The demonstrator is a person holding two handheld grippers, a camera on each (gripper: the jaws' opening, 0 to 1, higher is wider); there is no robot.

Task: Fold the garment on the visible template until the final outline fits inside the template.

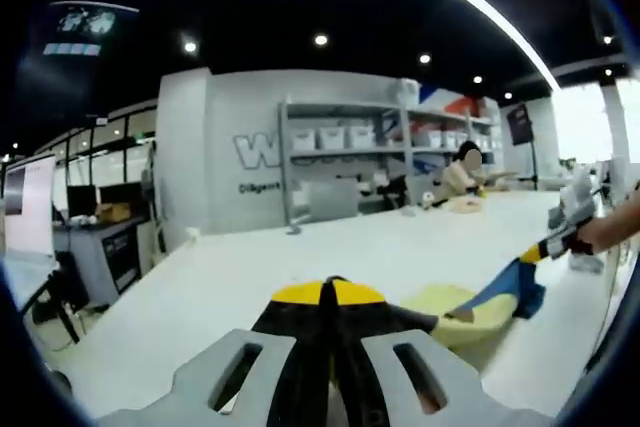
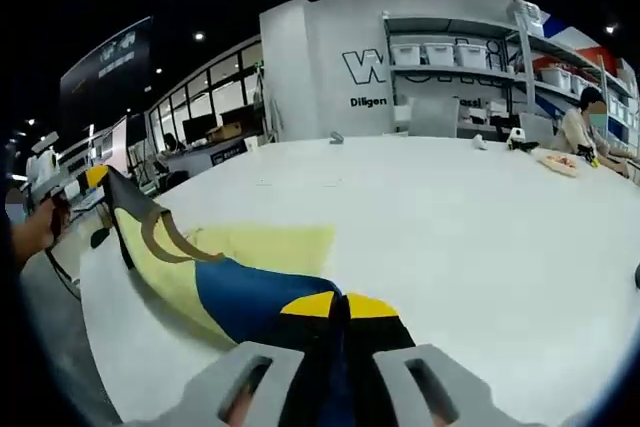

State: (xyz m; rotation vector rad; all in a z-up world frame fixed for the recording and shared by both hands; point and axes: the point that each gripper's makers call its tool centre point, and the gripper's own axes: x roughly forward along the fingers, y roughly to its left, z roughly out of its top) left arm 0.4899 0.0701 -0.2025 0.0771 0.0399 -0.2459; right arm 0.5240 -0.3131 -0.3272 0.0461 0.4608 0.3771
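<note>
White table (image 2: 450,227), distant shelving (image 1: 380,147)

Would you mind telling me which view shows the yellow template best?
The right gripper view: the yellow template lies flat on the white table, one corner clear beyond the garment. The left gripper view shows a partial yellow patch past the fingers.

Grey wall (image 2: 330,47) behind the shelves (image 2: 450,57): large white outlined letter "W", the rest cut off by the shelving. Below it, small dark lettering starting "Diligen", remainder hidden. Same "W" and "Diligen..." on the wall in the left gripper view, blurrier. Dark hanging sign (image 1: 85,32) upper left: pale marks, unreadable. Nothing else legible.
</note>
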